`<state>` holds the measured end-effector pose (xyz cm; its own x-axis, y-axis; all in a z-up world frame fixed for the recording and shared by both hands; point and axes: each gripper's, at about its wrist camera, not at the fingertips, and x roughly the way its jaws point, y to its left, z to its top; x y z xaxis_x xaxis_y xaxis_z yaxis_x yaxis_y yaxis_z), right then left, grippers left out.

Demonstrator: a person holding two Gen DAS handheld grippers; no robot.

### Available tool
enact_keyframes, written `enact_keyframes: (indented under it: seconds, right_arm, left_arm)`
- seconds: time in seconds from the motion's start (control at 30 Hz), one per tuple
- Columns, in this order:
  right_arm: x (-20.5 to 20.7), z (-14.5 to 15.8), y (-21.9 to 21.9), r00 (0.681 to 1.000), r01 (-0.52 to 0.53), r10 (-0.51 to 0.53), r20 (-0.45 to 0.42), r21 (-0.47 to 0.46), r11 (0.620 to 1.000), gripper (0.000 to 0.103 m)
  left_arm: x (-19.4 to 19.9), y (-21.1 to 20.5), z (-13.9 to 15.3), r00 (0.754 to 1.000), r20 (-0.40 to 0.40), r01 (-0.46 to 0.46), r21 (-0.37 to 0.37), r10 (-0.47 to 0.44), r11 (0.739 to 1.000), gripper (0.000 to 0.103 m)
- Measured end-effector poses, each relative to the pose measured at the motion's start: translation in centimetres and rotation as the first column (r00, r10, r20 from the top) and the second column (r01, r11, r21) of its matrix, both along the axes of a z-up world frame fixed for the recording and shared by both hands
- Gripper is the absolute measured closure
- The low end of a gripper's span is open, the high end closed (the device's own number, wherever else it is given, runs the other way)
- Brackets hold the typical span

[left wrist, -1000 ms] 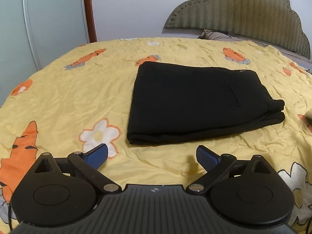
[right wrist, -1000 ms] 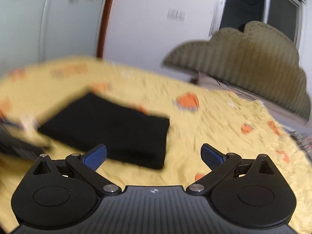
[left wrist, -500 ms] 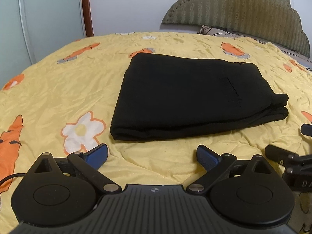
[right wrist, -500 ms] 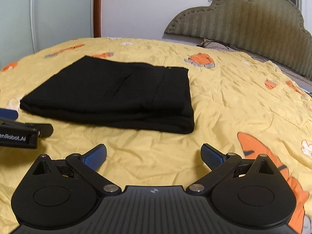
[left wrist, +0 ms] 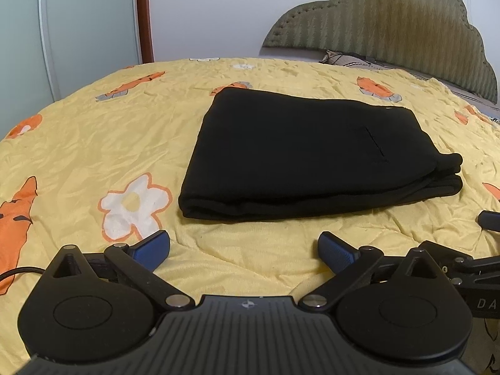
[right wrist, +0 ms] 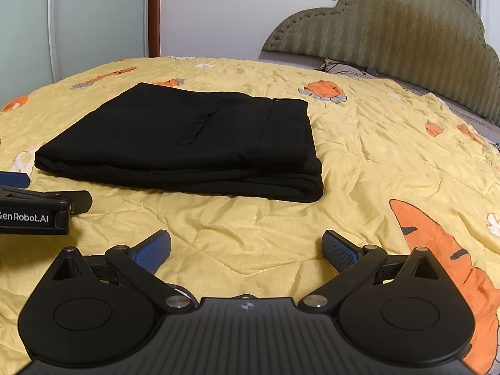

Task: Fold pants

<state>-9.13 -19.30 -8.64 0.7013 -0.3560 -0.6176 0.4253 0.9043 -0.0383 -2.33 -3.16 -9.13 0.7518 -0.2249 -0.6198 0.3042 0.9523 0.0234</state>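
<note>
Folded black fabric pants [left wrist: 312, 156] lie flat on yellow carrot-print bedspread [left wrist: 93, 143]; left gripper [left wrist: 243, 247] and right gripper [right wrist: 247, 247] jaws spread, empty.

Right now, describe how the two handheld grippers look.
Both match: a matte black ribbed body, two round black hubs with silver pivot screws, angled black link arms, and blue textured finger pads. The left gripper trails a thin black cable and shows white "GenRobot.AI" lettering on its side; the right gripper shows white letters "DA". No hands visible.
</note>
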Motion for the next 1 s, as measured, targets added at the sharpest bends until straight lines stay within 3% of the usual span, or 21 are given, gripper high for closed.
enact_keyframes:
  seconds: [0.17,1.0]
  right_arm:
    - [-0.03,-0.09,-0.58,1.000,-0.001,0.001,0.006,0.045,0.999,0.000]
    - [-0.01,-0.08,-0.73,1.000,0.000,0.000,0.009,0.057,0.998,0.000]
  left_arm:
    - [0.11,0.13,-0.09,1.000,-0.014,0.004,-0.013,-0.004,1.000,0.000]
    - [0.06,-0.05,-0.20,1.000,-0.008,0.003,0.000,-0.003,1.000,0.000]
